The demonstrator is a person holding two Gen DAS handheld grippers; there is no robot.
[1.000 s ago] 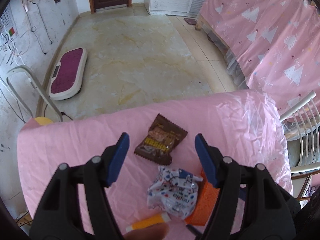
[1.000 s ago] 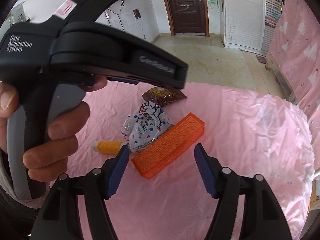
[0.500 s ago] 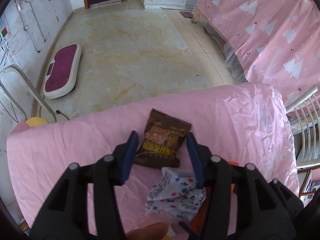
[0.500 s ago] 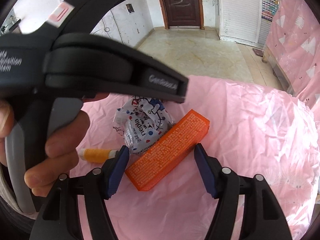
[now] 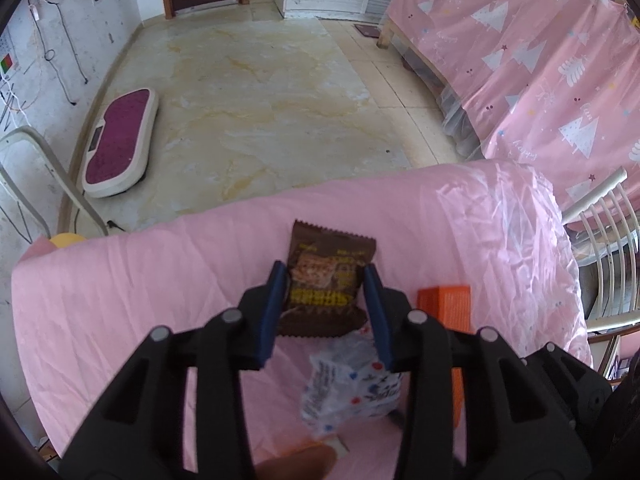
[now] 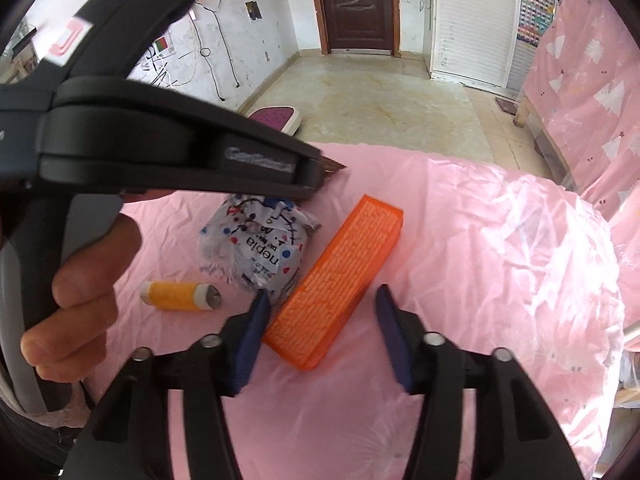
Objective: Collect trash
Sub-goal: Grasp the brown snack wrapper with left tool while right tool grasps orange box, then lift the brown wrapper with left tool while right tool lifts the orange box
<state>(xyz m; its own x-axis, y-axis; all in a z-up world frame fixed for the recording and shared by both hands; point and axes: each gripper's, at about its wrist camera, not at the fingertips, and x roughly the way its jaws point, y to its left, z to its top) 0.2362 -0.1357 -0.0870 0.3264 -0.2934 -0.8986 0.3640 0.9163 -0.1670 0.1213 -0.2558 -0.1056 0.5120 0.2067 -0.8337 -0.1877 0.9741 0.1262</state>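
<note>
Brown foil snack wrapper [image 5: 326, 280] on the pink cloth-covered table [image 5: 140, 280] — first pickup underway.
Left gripper [image 5: 326, 286] has just been closing, pads pressing its sides; right gripper [image 6: 320, 326] narrowing around the orange plastic box [image 6: 336, 284], not yet touching — nothing collected yet.

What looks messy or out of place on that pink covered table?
Litter lies loose on the pink cloth: a crumpled white tissue pack, a brown snack wrapper between the left gripper pads, an orange box lying askew and a capless yellow tube on its side.
</note>
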